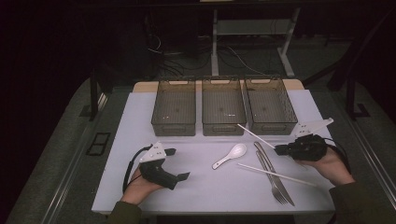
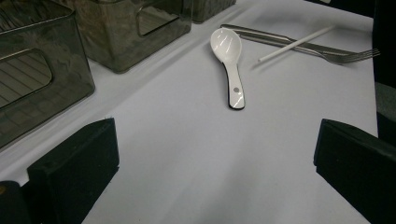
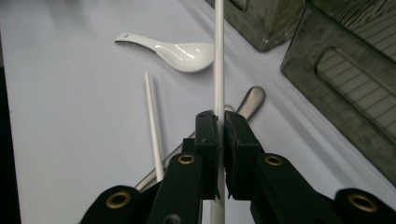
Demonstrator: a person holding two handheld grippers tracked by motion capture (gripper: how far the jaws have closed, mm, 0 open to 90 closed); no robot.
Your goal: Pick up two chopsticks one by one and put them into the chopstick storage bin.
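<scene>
High view: right gripper (image 1: 279, 150) pinches one white chopstick (image 1: 256, 136), lifted, its long axis running up-left toward the middle bin (image 1: 223, 106); tip near that bin's front right corner. Left gripper (image 1: 180, 164) rests well left of the spoon (image 1: 231, 155), jaws spread.

Left gripper view: jaws wide apart, nothing between; spoon ahead.

Right gripper view: pads pressed on the chopstick (image 3: 218, 70), which points straight ahead, probably clear of the table. Second chopstick (image 3: 153, 122) lies flat, left of the forks (image 3: 250, 101).
</scene>
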